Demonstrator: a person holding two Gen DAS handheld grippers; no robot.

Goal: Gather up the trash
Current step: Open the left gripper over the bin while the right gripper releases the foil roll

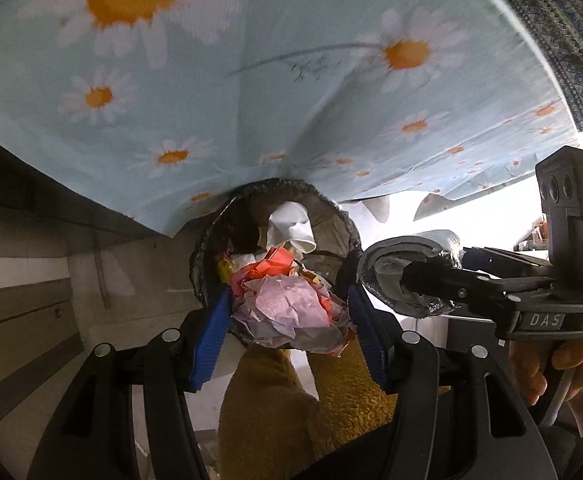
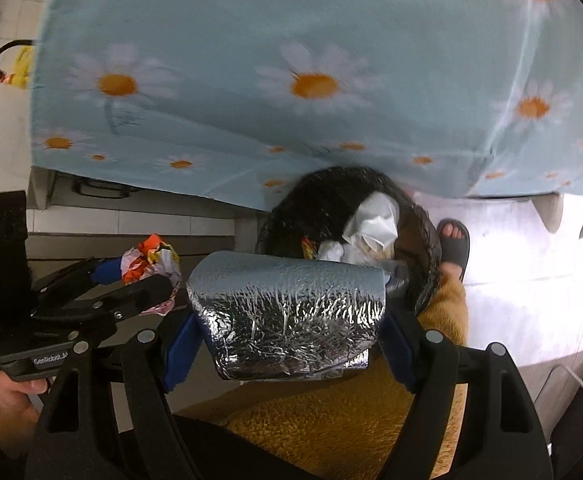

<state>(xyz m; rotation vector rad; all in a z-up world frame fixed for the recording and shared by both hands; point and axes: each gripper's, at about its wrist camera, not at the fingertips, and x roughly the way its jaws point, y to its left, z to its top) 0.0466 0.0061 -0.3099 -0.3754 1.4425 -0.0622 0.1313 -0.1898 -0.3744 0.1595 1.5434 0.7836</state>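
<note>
My left gripper [image 1: 289, 320] is shut on a crumpled wad of pink, orange and white wrappers [image 1: 287, 312], held over the mouth of a black trash bin [image 1: 343, 224] under the table edge. The bin holds white paper [image 1: 293, 226] and colourful scraps. My right gripper [image 2: 287, 340] is shut on a silver foil pouch [image 2: 287, 312], held just above the bin [image 2: 319, 200] at its near rim. In the right wrist view the left gripper [image 2: 147, 276] shows at left with its wad [image 2: 151, 262]. In the left wrist view the right gripper [image 1: 431, 280] and foil pouch [image 1: 387, 276] show at right.
A light blue tablecloth with daisies [image 1: 251, 60] hangs over the table edge right above the bin. The person's mustard fleece leg [image 2: 331, 420] and a foot in a grey slipper [image 2: 455, 240] are beside the bin. White tiled floor [image 2: 531, 280] lies to the right.
</note>
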